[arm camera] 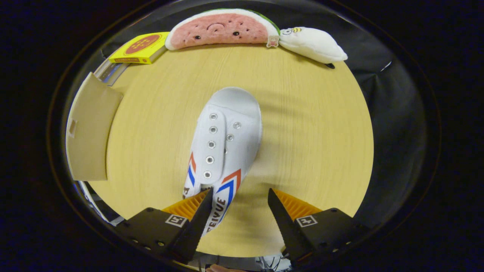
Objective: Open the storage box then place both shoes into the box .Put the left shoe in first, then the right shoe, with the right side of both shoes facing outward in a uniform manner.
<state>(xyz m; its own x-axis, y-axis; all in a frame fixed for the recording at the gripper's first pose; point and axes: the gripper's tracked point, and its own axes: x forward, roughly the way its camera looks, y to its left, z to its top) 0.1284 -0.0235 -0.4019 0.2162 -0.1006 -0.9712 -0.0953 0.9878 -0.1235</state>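
Lying on the pale wooden table [310, 124], a white canvas shoe [227, 143] points its toe away from the gripper [240, 206], toward the far edge. It has metal eyelets without laces and red and blue chevron stripes on its sides. The gripper's fingers are spread wide with nothing clamped: the left finger sits over the shoe's heel end, on or just above it, while the right finger stands apart over bare table beside the shoe. Whether the left finger actually touches the shoe cannot be told.

To the left, a beige flat panel [89, 128], seemingly a lid or flap, stands at the table's edge. Along the far edge rest a yellow box [140, 48], a watermelon-slice plush [223, 29] and a white plush [314, 44], side by side.
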